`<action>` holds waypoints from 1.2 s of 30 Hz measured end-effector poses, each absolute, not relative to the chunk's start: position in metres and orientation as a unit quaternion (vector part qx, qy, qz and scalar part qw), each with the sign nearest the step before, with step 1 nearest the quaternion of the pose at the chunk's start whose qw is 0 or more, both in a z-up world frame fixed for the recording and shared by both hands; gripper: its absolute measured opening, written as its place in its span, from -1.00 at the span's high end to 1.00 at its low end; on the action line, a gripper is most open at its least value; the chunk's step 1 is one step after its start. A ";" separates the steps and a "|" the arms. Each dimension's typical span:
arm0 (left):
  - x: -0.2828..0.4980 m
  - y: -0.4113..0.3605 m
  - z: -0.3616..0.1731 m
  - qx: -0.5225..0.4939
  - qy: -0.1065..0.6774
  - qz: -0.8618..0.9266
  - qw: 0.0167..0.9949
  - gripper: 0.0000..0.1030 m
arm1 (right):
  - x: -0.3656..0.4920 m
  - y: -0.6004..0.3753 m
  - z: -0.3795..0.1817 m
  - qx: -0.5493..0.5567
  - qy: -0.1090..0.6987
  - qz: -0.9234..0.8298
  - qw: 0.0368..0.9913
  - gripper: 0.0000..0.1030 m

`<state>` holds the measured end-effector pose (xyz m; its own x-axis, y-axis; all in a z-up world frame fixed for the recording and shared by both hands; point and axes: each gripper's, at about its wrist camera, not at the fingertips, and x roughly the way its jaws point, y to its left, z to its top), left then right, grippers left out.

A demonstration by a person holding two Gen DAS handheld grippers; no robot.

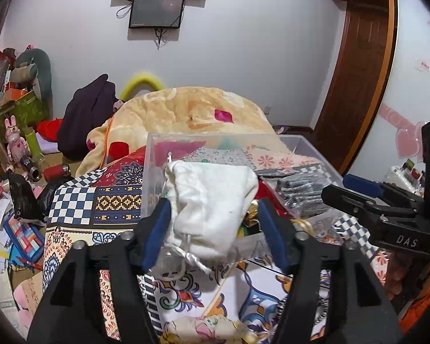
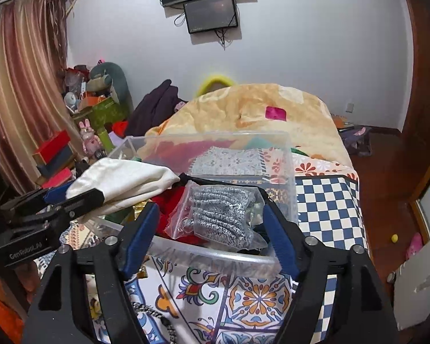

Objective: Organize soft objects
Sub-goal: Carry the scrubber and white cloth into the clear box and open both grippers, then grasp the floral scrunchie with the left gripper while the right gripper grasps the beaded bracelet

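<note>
Landmark: clear plastic bin (image 2: 283,154) on patterned bedspread (image 2: 329,200).
Left gripper (image 1: 212,223): clamped on white drawstring pouch (image 1: 212,200), over bin's near-left corner.
Right gripper (image 2: 212,229): spread wide, empty, at bin's front rim.
In bin: bagged grey knit item (image 2: 223,215), red cloth; contents beneath hidden.
Behind bin: peach blanket (image 2: 243,109), wall screens.

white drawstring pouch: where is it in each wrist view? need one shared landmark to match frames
Left wrist: the white drawstring pouch is at centre frame, between the left gripper fingers, over the near edge of the clear plastic bin.
Right wrist: the pouch is at left of centre, with the left gripper coming in from the left edge.
Shared landmark: the bagged grey knit item lying in the bin, just right of the pouch.
</note>
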<state>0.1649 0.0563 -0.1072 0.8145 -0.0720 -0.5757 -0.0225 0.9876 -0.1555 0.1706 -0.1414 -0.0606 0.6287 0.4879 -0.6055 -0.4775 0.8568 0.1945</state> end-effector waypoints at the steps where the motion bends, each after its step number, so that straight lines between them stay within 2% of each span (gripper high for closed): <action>1: 0.161 0.056 -0.104 -0.078 0.301 -0.014 0.950 -0.32 | 0.169 -0.143 -0.059 0.012 0.336 0.268 0.903 -0.46; 10: 0.125 0.056 -0.084 -0.068 0.282 -0.017 0.957 -0.82 | 0.142 -0.149 -0.056 0.009 0.332 0.278 0.901 -0.48; 30: 0.084 0.055 -0.167 -0.097 0.400 -0.023 0.911 -0.85 | 0.092 -0.107 -0.127 -0.072 0.418 0.322 0.846 -0.48; 36: 0.079 0.045 -0.179 -0.083 0.409 -0.011 0.909 -0.85 | 0.085 -0.109 -0.134 -0.087 0.412 0.314 0.851 -0.48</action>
